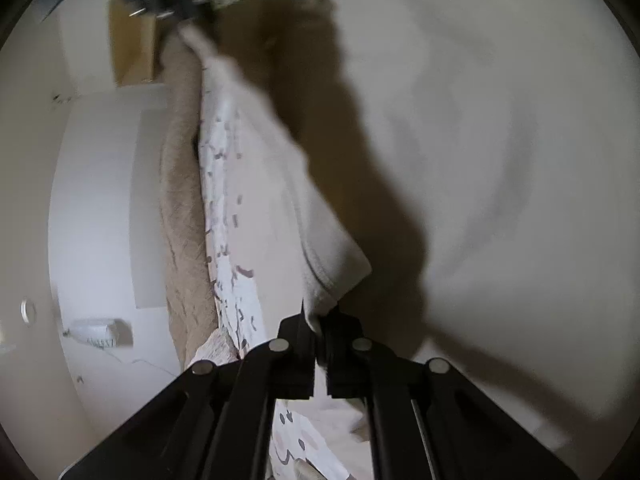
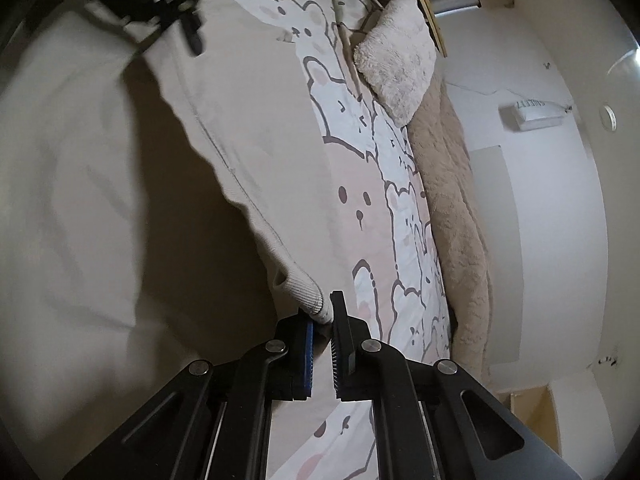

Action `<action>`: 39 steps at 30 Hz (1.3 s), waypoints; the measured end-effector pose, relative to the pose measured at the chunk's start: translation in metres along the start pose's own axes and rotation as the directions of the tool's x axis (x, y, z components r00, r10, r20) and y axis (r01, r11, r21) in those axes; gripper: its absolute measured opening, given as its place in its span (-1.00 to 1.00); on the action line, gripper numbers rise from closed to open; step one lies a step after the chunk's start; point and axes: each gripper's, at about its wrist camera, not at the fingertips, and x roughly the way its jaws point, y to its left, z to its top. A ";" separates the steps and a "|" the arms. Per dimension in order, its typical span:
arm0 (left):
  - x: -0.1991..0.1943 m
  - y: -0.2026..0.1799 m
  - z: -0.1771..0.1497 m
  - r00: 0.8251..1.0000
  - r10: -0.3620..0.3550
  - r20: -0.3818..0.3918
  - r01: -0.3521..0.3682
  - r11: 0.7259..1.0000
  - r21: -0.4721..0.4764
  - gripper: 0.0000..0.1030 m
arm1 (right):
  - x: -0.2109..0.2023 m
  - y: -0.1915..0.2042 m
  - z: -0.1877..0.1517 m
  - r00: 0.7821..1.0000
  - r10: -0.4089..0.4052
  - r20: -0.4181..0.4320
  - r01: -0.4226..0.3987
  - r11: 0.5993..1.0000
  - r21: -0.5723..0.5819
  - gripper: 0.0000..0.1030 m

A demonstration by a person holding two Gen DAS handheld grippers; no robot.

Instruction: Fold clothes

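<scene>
Both claws, left gripper (image 1: pixel 319 320) and right gripper (image 2: pixel 330 316), are pinching the cream ribbed-hem sweatshirt (image 2: pixel 256 152); above the bear-print bedsheet (image 2: pixel 360 208) we are keeping its hem taut.

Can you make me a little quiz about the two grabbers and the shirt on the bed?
1. True or false: the left gripper is open and holds nothing.
2. What does the right gripper pinch? A) the fluffy pillow B) the ribbed edge of the cream garment C) the bear-print sheet
3. Fill in: the sheet is printed with cartoon ____.

Key: 1 false, it is shut on a corner of the garment; 2 B; 3 bears.
</scene>
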 end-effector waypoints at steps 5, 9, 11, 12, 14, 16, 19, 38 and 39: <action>-0.027 0.012 -0.006 0.997 0.073 -0.003 -0.073 0.997 0.016 -0.93 | -0.019 0.016 -0.006 0.998 -0.059 0.015 0.060 0.994 -0.096 -0.90; -0.063 0.000 -0.005 0.999 0.038 0.018 -0.039 0.998 0.050 -0.93 | -0.050 0.036 -0.011 0.999 -0.032 0.029 0.035 0.991 -0.129 -0.92; -0.082 -0.009 -0.002 0.999 0.011 0.030 -0.013 0.997 0.070 -0.93 | -0.067 0.049 -0.015 1.000 -0.008 0.024 0.011 0.991 -0.136 -0.93; -0.091 -0.013 -0.001 0.999 -0.002 0.035 -0.001 0.997 0.074 -0.93 | -0.075 0.056 -0.017 1.000 0.004 0.022 -0.001 0.990 -0.140 -0.93; -0.109 -0.021 0.002 0.999 -0.016 0.041 0.012 0.997 0.080 -0.93 | -0.093 0.073 -0.022 0.999 0.034 0.012 -0.032 0.988 -0.154 -0.93; -0.124 -0.027 0.005 0.999 -0.024 0.042 0.020 0.996 0.089 -0.93 | -0.110 0.087 -0.027 0.998 0.055 0.006 -0.053 0.984 -0.168 -0.93; -0.140 -0.034 0.007 0.999 -0.019 0.042 0.015 0.994 0.104 -0.93 | -0.131 0.100 -0.031 0.997 0.072 0.003 -0.071 0.986 -0.151 -0.93; -0.129 -0.088 0.015 0.996 -0.086 0.015 0.083 0.990 0.112 -0.87 | -0.139 0.148 -0.057 0.995 -0.043 -0.091 0.041 0.999 -0.031 -0.89; -0.129 -0.087 0.015 0.996 -0.091 0.014 0.089 0.991 0.099 -0.87 | -0.137 0.149 -0.058 0.994 -0.045 -0.096 0.041 0.998 -0.041 -0.74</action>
